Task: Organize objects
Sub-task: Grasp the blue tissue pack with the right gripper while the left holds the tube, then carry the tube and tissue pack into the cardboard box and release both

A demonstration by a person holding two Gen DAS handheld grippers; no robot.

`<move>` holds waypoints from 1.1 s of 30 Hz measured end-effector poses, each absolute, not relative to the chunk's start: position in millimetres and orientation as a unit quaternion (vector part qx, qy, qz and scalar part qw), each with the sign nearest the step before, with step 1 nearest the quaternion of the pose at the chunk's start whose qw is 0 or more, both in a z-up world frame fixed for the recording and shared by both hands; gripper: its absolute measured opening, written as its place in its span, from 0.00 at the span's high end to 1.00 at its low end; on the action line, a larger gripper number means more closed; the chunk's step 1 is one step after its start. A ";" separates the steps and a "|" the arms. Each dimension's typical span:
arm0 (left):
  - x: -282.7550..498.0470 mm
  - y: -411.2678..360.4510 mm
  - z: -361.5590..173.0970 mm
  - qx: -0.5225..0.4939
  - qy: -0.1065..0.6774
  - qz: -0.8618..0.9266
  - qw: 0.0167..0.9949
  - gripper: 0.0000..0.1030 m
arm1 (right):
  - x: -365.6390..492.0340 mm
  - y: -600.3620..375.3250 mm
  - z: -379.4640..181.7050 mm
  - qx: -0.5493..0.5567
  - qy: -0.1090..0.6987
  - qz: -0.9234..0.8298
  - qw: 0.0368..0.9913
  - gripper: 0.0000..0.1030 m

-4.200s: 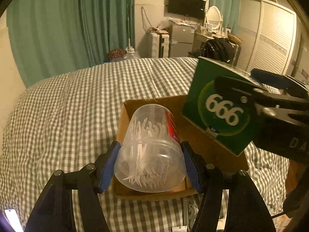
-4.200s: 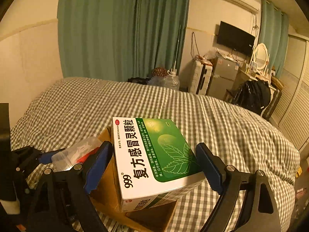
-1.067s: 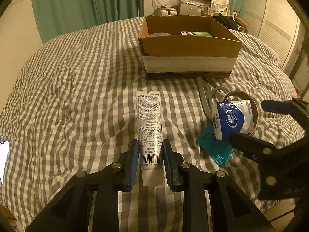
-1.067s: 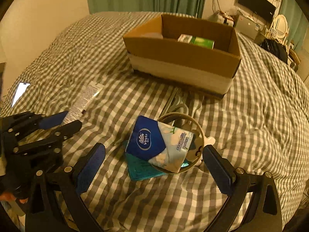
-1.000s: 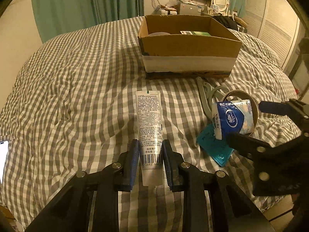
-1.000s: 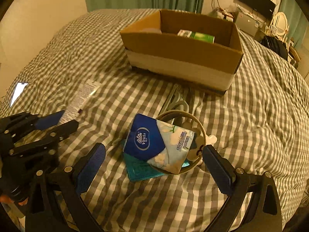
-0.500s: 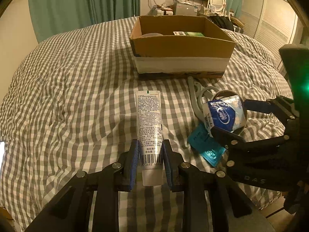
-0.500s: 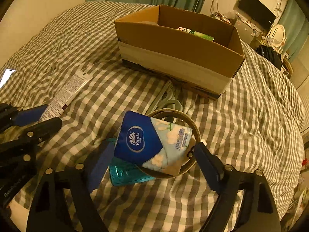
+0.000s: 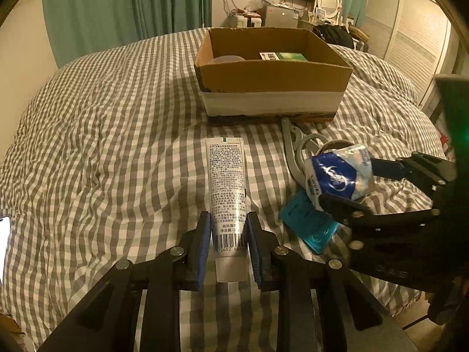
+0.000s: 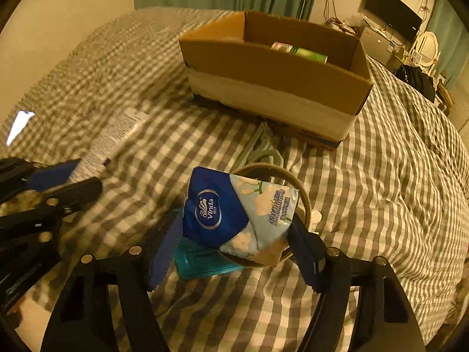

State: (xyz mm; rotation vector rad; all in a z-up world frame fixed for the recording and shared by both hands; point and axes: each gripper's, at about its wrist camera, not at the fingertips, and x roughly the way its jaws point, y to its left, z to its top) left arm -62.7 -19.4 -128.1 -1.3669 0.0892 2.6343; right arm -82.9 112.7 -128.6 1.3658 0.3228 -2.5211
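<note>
Item 1: white tube (image 9: 227,193) lies flat on the checked bed cover (image 9: 102,146), printed side up, crimped end toward the cardboard box (image 9: 272,88). The left tool (image 9: 228,234) has its 2 blue pads pressed against both sides of the tube near the barcode end; the tube is gripped but rests on the cover.

Item 2: blue and white tissue pack (image 10: 234,214) sits tilted on top of a brown tape ring (image 10: 302,196). The right tool (image 10: 231,243) has narrowed around the pack, 1 pad touching its right side, the left pad blurred and close to its blue end; firm contact on that side cannot be confirmed.

Item 3: a teal packet (image 10: 202,259) lies flat under the tissue pack and ring, just beside the right tool's left pad.

Item 4: grey scissors (image 9: 296,143) lie between the ring and the box, touching the ring's far edge.

Item 5: the box stands open on the bed beyond all items. Inside it, a green carton (image 9: 284,56) and a clear plastic container (image 9: 228,59) are partly visible.

Item 6: a lit phone (image 10: 20,123) lies at the left edge of the bed.
</note>
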 end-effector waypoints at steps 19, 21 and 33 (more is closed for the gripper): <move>-120.6 8.1 -33.3 -0.382 0.040 0.916 0.118 0.76 | -127.6 155.2 4.8 0.345 0.064 -0.927 0.133 0.31; -137.0 12.8 -23.8 -0.373 0.042 0.919 0.121 0.76 | -147.1 158.0 13.3 0.338 0.060 -0.930 0.131 0.31; -258.2 34.9 -26.3 -0.374 0.048 0.917 0.131 0.76 | -272.8 159.7 11.8 0.348 0.059 -0.928 0.120 0.31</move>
